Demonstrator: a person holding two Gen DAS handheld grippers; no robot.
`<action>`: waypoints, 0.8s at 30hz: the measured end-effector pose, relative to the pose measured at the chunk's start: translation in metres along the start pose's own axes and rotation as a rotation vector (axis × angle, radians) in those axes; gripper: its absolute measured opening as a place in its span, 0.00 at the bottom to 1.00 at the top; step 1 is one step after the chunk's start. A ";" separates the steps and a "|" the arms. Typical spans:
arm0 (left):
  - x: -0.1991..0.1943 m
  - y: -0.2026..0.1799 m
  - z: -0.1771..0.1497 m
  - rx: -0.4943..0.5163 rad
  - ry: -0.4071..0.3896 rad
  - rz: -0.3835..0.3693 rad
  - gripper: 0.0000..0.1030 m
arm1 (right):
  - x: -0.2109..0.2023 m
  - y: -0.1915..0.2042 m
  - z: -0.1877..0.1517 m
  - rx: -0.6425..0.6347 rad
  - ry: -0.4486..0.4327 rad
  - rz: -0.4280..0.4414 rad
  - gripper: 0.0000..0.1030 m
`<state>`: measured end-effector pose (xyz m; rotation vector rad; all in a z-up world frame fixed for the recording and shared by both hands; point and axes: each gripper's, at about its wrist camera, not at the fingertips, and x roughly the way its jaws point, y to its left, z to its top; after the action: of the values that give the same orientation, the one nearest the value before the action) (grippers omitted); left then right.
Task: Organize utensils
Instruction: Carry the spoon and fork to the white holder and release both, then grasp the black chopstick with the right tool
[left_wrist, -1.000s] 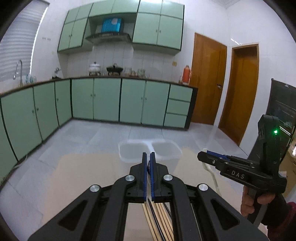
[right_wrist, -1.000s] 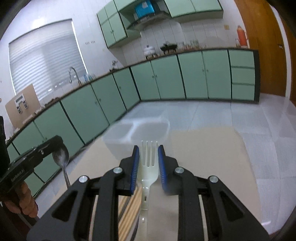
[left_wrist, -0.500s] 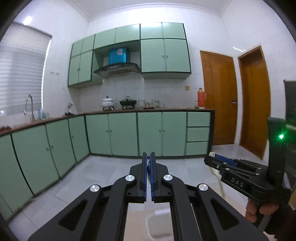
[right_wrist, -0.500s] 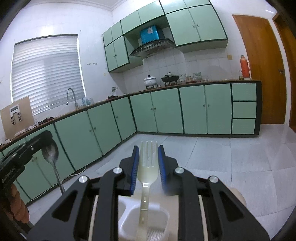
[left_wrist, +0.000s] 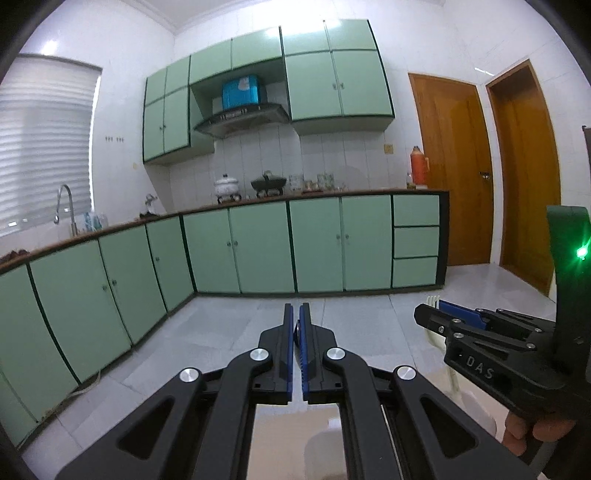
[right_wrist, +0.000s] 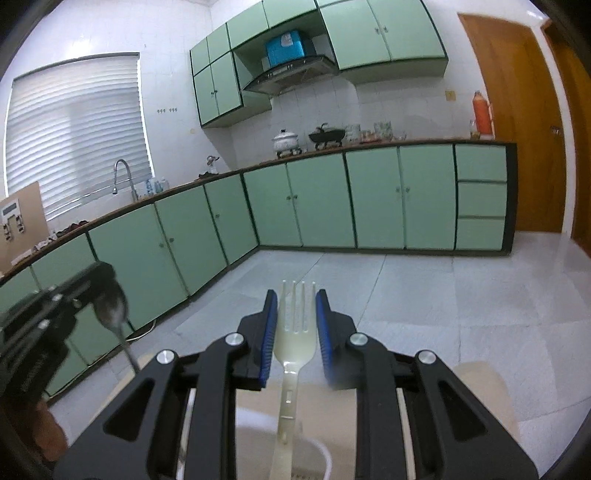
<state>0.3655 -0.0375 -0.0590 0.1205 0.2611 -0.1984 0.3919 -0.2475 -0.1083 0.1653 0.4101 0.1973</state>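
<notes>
My right gripper (right_wrist: 295, 295) is shut on a pale plastic fork (right_wrist: 295, 332), tines pointing forward and handle hanging down over a white container (right_wrist: 327, 456). At the far left of the right wrist view, my left gripper (right_wrist: 101, 273) is shut on a metal spoon (right_wrist: 110, 308) by the top of its bowl, its handle hanging down. The left wrist view shows the left gripper (left_wrist: 294, 308) with jaws nearly together and only a sliver of the spoon (left_wrist: 296, 326) between the pads. There the right gripper (left_wrist: 428, 314) sits to the right with the fork's tines (left_wrist: 432, 300) poking out.
A beige table (right_wrist: 480, 384) lies below both grippers with the white container (left_wrist: 317, 446) on it. Beyond are a grey tiled floor (left_wrist: 229, 332), green cabinets (left_wrist: 317, 243) and wooden doors (left_wrist: 450, 166). A person's hand (left_wrist: 535, 432) holds the right gripper.
Both grippers have moved forward over the table with fork and spoon still held. The white container has slid from mid-view to the bottom edge of both views.
</notes>
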 end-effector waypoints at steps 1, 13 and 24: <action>0.000 0.003 -0.004 -0.011 0.011 -0.007 0.04 | -0.002 0.000 -0.003 0.004 0.006 0.007 0.22; -0.049 0.026 -0.021 -0.087 0.025 -0.010 0.44 | -0.061 -0.011 -0.015 0.075 0.015 0.012 0.41; -0.148 0.019 -0.088 -0.098 0.245 -0.084 0.73 | -0.180 0.015 -0.120 0.002 0.207 -0.108 0.84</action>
<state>0.2077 0.0199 -0.1020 0.0366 0.5196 -0.2546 0.1791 -0.2587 -0.1454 0.1250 0.6237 0.1076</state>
